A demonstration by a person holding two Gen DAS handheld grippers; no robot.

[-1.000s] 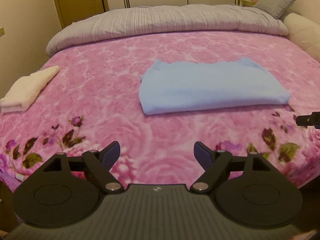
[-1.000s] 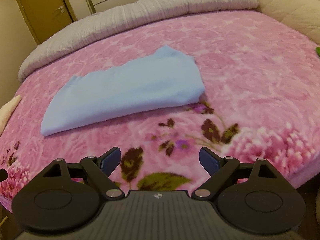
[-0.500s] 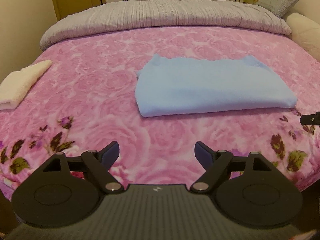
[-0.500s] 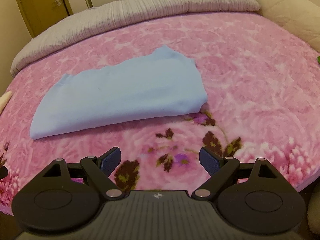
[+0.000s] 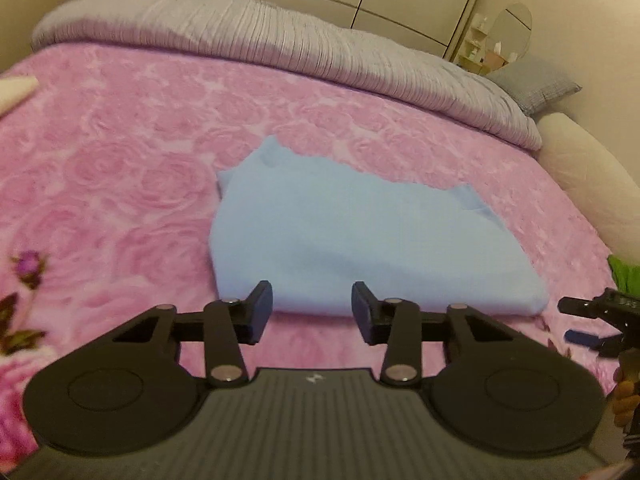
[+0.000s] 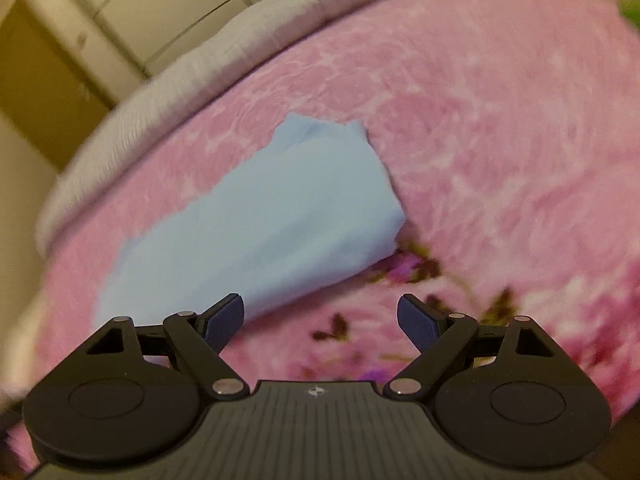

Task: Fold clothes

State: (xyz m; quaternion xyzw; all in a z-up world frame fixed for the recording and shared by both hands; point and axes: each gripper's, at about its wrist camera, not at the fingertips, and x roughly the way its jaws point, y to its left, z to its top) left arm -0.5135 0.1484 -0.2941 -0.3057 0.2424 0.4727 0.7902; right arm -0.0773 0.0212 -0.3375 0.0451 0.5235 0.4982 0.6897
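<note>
A light blue folded garment lies flat on the pink rose-patterned bedspread. My left gripper hovers open at the garment's near edge, nothing between its fingers. In the right wrist view the same garment runs from centre to lower left, blurred by motion. My right gripper is open and empty, its left finger over the garment's near edge, its right finger over bare bedspread. The right gripper's tips also show at the right edge of the left wrist view.
A grey duvet is bunched across the far side of the bed. A cream folded cloth peeks in at far left. A cream headboard cushion and something green lie to the right. Wardrobe doors stand behind.
Both grippers have moved forward to the blue garment's near edge. The left gripper's fingers have narrowed slightly. The right view has tilted and blurred.
</note>
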